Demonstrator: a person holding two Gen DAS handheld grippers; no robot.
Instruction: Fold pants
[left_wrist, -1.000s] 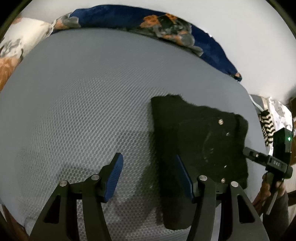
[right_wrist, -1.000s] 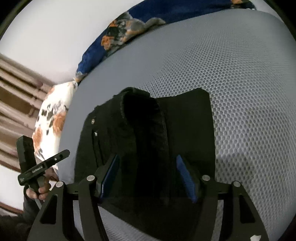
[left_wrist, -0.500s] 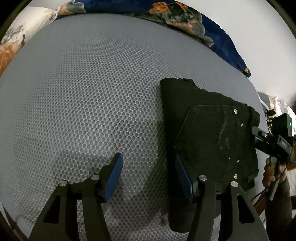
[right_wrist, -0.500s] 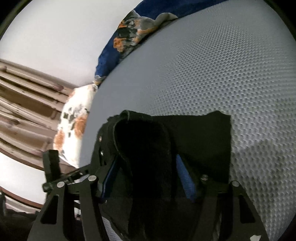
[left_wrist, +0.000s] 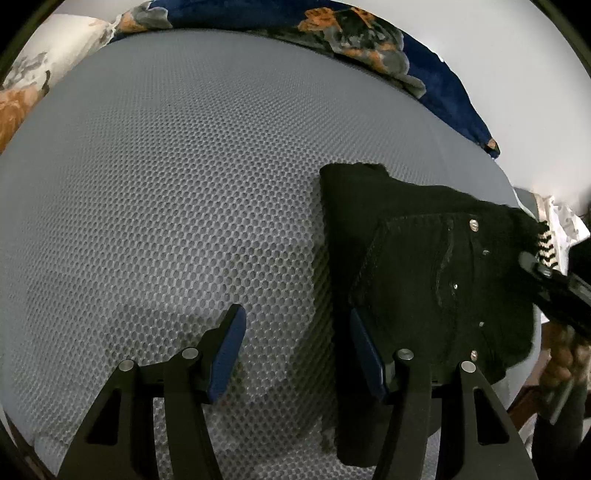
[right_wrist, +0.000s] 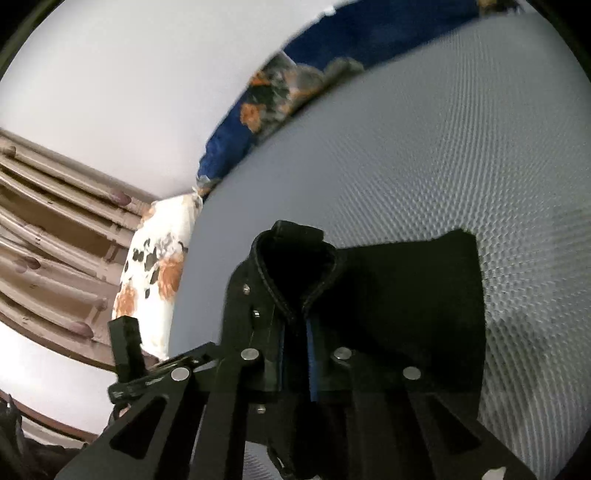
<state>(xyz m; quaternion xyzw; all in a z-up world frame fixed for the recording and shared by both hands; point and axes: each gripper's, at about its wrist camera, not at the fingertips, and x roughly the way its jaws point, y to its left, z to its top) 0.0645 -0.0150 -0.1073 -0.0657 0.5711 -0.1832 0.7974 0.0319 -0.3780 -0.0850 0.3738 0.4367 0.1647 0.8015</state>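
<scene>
Left wrist view: left gripper (left_wrist: 295, 350) gapes empty beside the black pants (left_wrist: 424, 280), which lie folded on the grey mesh mattress (left_wrist: 184, 184).
Right wrist view: right gripper (right_wrist: 295, 362), jaws just closed, pinches the pants' waistband fold (right_wrist: 291, 258).
Technique: lift evenly, keeping layers aligned.

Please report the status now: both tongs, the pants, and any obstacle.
Right tongs just closed, pinching a raised fold of the black pants. Left tongs open, empty, at the pants' edge. Mesh surface: nothing in the way.
</scene>
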